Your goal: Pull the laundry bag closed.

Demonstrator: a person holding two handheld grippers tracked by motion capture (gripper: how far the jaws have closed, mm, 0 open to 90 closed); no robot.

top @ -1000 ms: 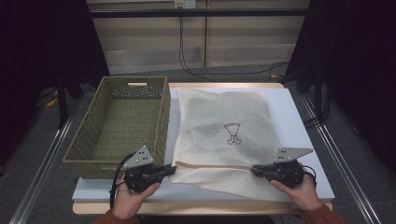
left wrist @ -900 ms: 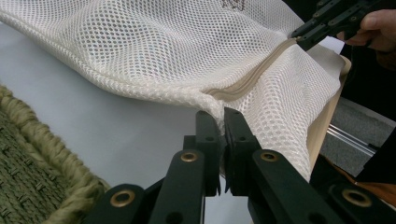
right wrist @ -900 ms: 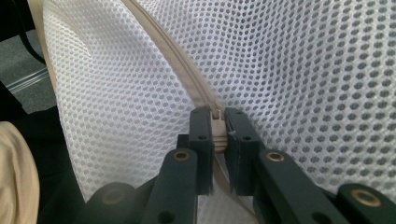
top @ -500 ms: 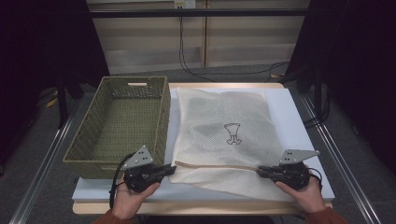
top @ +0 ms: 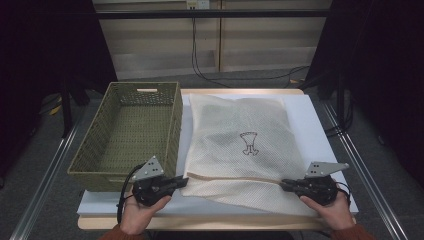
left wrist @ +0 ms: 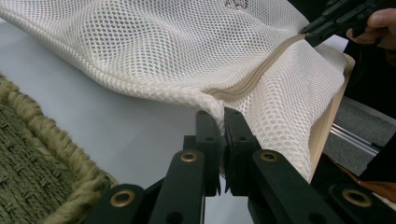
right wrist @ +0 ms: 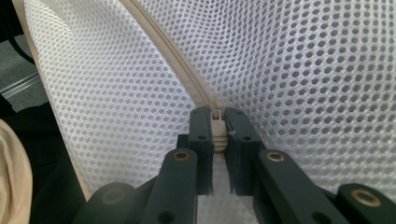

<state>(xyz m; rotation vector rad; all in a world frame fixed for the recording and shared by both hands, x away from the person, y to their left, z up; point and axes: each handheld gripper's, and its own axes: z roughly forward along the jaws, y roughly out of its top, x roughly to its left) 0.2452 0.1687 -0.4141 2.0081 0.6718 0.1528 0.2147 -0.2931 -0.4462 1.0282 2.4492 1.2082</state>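
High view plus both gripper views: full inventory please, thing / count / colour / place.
mesh laundry bag: 1, white with a small dark printed figure, flat on the table right of the basket
zipper: 1, beige, runs across the bag's near end between the two grippers
zipper pull: 1, beige, between the right gripper's fingers
basket: 1, olive green woven, left part of the table, nothing visible inside
table: 1, white top with wooden edge
cables: several, black, on the floor behind the table
left gripper: 1, black, pinching the bag's near left corner
right gripper: 1, black, at the zipper's right end
hands: 2, bottom edge, one per gripper
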